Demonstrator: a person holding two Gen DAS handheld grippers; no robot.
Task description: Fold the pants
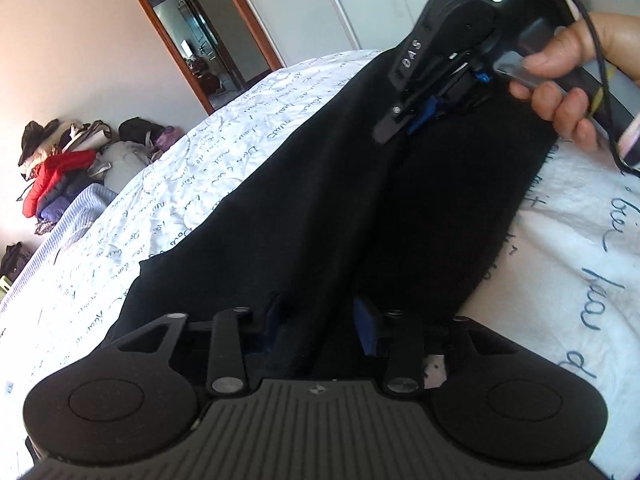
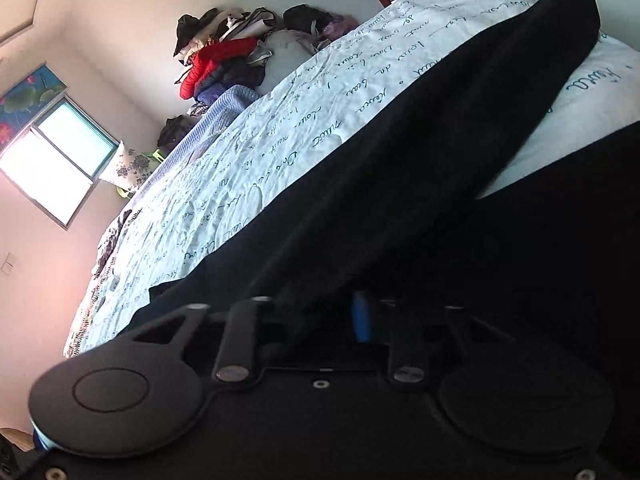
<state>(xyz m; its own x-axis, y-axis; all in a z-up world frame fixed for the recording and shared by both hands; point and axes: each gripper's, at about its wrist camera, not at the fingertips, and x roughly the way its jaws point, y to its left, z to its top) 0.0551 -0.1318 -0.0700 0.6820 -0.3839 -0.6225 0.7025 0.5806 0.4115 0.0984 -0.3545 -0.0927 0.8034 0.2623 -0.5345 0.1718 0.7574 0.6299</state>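
Note:
Black pants [image 1: 320, 200] lie lengthwise on a white bedsheet [image 1: 180, 184] printed with script. At the bottom of the left wrist view, my left gripper [image 1: 320, 324] has a thick fold of the pants bunched between its blue pads. Further up the pants, a hand [image 1: 568, 80] holds my right gripper [image 1: 404, 124], whose jaws pinch the dark cloth. In the right wrist view the pants [image 2: 400, 180] stretch away up the bed, and the right gripper [image 2: 320, 320] is nearly closed on a thin layer of them. The fingertips are mostly hidden by fabric.
A pile of jackets and bags [image 1: 60, 168] sits at the far end of the bed, also seen as the clothes pile [image 2: 224, 60]. A wooden doorway [image 1: 200, 40] stands behind the bed. A window [image 2: 52, 152] is on the left wall.

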